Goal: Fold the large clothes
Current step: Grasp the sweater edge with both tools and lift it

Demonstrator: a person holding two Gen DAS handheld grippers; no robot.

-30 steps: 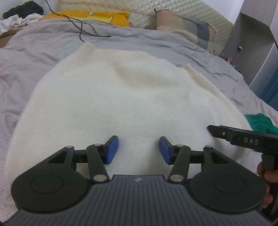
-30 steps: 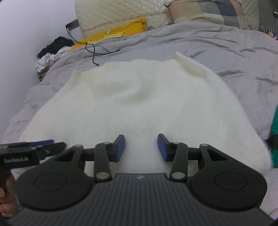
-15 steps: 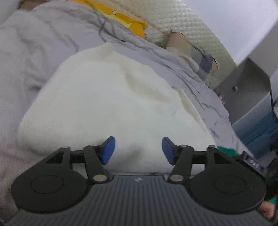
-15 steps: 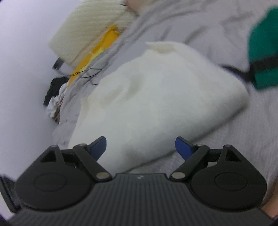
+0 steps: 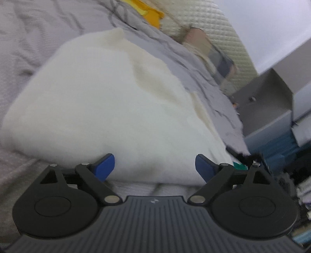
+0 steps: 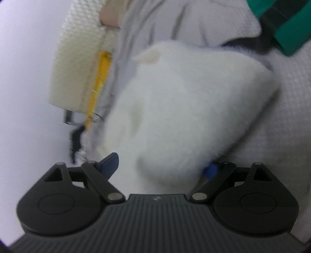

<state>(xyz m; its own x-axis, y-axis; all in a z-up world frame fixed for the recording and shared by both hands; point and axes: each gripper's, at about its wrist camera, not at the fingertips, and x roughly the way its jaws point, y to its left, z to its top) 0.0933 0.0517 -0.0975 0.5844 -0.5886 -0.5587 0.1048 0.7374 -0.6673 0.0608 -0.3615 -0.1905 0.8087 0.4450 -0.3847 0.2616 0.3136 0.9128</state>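
A cream-white knit sweater point(image 5: 108, 101) lies folded on the grey bedspread point(image 5: 38, 31). My left gripper point(image 5: 154, 167) is wide open at the sweater's near edge, tilted, with the hem between its blue pads. In the right wrist view the sweater point(image 6: 184, 109) fills the middle. My right gripper point(image 6: 161, 165) is wide open and rolled sideways, and a corner of the sweater bulges between its pads. The right pad point(image 6: 210, 170) is partly hidden by the cloth. Both views are blurred.
A yellow pillow point(image 5: 151, 13) and a quilted cream headboard point(image 5: 217, 25) lie at the bed's far end. A plaid pillow point(image 5: 215, 52) sits to the right. A grey cabinet point(image 5: 268, 93) stands beside the bed. A green garment point(image 6: 281, 25) lies on the bedspread near the sweater.
Both grippers have opened wider and dropped to the sweater's near edge. The right gripper has rolled sideways toward the sweater's corner. The left has tilted.
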